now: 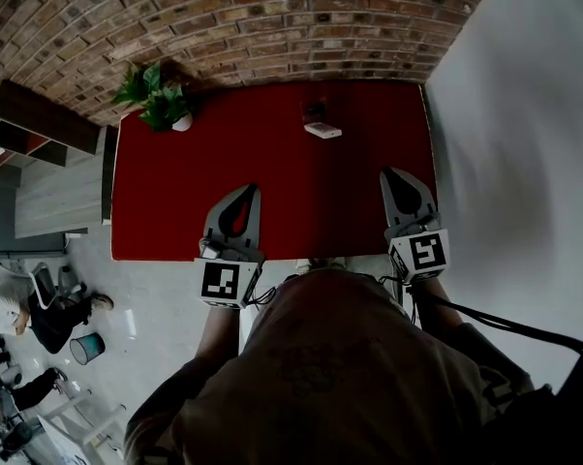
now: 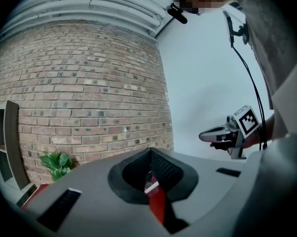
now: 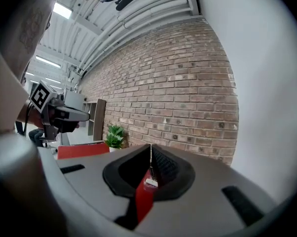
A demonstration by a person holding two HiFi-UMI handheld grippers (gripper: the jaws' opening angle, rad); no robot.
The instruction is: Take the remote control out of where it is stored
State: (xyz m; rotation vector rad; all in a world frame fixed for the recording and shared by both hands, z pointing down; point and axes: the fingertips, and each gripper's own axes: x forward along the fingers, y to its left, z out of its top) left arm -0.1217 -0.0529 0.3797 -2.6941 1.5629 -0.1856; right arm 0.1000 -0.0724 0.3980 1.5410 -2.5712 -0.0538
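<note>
A small white holder (image 1: 323, 131) stands near the far edge of the red table (image 1: 175, 201), with a dark slim thing, seemingly the remote control (image 1: 315, 112), upright in it. My left gripper (image 1: 247, 194) hovers over the table's near edge, shut and empty. My right gripper (image 1: 391, 175) is level with it at the table's right side, also shut with nothing in it. Both are well short of the holder. In the left gripper view the jaws (image 2: 150, 153) meet in a closed line, as they do in the right gripper view (image 3: 150, 148).
A potted green plant (image 1: 159, 98) sits at the table's far left corner against the brick wall (image 1: 272, 17). A white wall (image 1: 524, 114) runs along the right. Dark shelving (image 1: 40, 114) stands left of the table, and a person and a small bin (image 1: 86, 347) are on the floor at the lower left.
</note>
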